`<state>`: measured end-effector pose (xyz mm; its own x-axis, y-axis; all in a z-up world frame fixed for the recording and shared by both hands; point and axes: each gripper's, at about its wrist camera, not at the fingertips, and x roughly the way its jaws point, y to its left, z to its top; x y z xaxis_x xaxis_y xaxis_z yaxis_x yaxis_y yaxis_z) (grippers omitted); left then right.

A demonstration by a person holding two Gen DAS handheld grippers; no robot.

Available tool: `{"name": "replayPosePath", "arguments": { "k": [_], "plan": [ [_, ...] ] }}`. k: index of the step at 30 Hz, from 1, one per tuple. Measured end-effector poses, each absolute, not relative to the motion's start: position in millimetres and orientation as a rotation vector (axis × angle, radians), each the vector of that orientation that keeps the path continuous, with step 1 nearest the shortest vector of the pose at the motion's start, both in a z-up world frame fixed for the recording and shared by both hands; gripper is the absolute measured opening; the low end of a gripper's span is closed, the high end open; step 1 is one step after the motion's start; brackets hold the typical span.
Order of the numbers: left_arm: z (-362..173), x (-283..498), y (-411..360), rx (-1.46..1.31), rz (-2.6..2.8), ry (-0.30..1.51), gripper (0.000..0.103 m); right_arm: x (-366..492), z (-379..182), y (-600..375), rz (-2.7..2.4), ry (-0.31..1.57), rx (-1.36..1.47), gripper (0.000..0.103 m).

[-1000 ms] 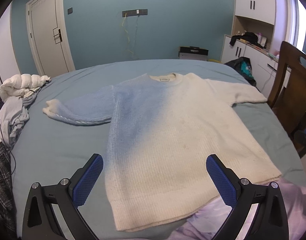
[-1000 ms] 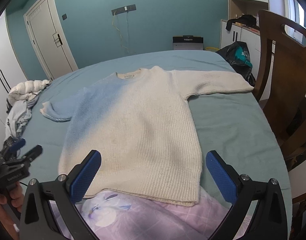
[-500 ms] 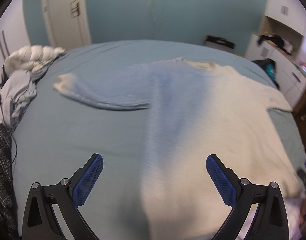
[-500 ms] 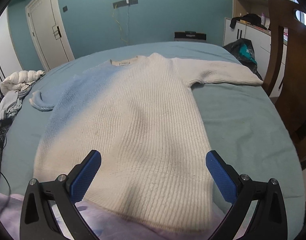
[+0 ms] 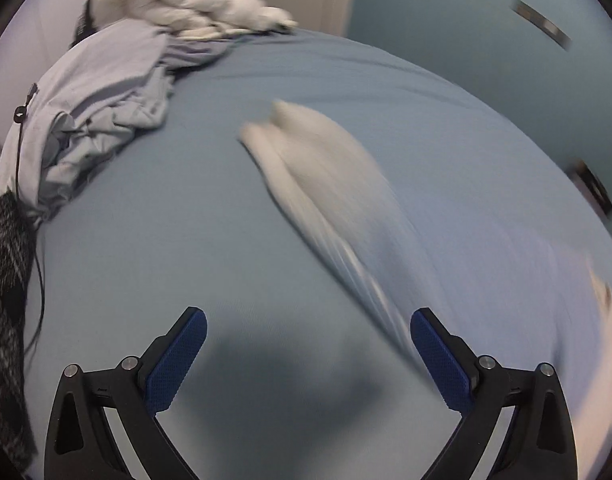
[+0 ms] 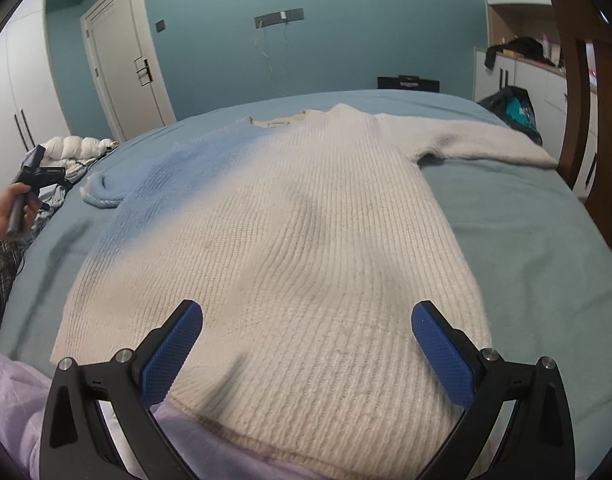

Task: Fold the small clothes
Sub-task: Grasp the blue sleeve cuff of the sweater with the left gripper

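Cream knit, blue-tinted on one side: the sweater [image 6: 289, 232] lies flat, face up, on the blue bed sheet [image 6: 526, 240].

Left wrist view: left gripper [image 5: 308, 350] has its jaws wide apart, nothing between them, only bare sheet. The sweater's left sleeve [image 5: 326, 172] lies ahead of the jaws and slightly toward the right finger, its long axis running diagonally from beside that finger away to the cuff, up and left. Frame is motion-blurred, so the sleeve edges are soft. A pile of other clothes [image 5: 93, 100] sits far ahead, left of the jaws.

Right wrist view: right gripper [image 6: 308, 350] also has its jaws spread, empty, over the sweater's hem [image 6: 306, 436]; the body runs straight ahead from the jaws to the collar. Right sleeve [image 6: 478, 146] extends far ahead to the right. The person's hand [image 6: 9, 212] with the left gripper is far left, near the left sleeve.

Judgement: the left gripper is nearer the left sleeve; that sleeve looks the likely first fold, inward across the body.
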<state>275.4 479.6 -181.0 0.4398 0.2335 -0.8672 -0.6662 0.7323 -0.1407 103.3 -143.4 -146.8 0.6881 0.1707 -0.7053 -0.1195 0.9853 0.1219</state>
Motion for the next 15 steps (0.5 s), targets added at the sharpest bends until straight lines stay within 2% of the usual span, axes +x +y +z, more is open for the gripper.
{"name": "replayPosePath", "arguments": {
  "k": [3, 7, 8, 10, 12, 13, 14, 15],
  "plan": [
    [-197.2, 302.8, 530.5, -0.585, 0.646, 0.93, 0.102, 106.1, -151.4, -137.7, 0.15, 0.812, 0.045, 0.102],
    [-233.2, 332.2, 573.5, -0.627, 0.783, 0.984, 0.099, 109.7, -158.4, -130.1, 0.142, 0.845, 0.005, 0.102],
    [-243.9, 338.0, 583.2, -0.615, 0.858, 1.015, 0.095, 110.6, -159.8, -128.9, 0.141, 0.852, -0.001, 0.102],
    [-256.0, 345.8, 592.9, -0.625, 0.892, 1.028, 0.093, 111.5, -162.6, -128.2, 0.138, 0.865, -0.009, 0.102],
    [-264.8, 354.6, 597.4, -0.644, 0.865, 1.012, 0.076, 112.4, -164.1, -127.9, 0.137, 0.875, -0.014, 0.102],
    [-265.7, 358.4, 597.3, -0.637, 0.858, 0.996, 0.062, 112.6, -164.7, -127.9, 0.136, 0.878, -0.015, 0.102],
    [-264.8, 363.9, 596.7, -0.618, 0.844, 0.984, 0.036, 112.9, -165.3, -127.7, 0.136, 0.881, -0.017, 0.102],
    [-264.4, 368.3, 596.4, -0.617, 0.8, 0.978, 0.018, 113.0, -165.8, -127.6, 0.134, 0.884, -0.02, 0.102]
  ]
}}
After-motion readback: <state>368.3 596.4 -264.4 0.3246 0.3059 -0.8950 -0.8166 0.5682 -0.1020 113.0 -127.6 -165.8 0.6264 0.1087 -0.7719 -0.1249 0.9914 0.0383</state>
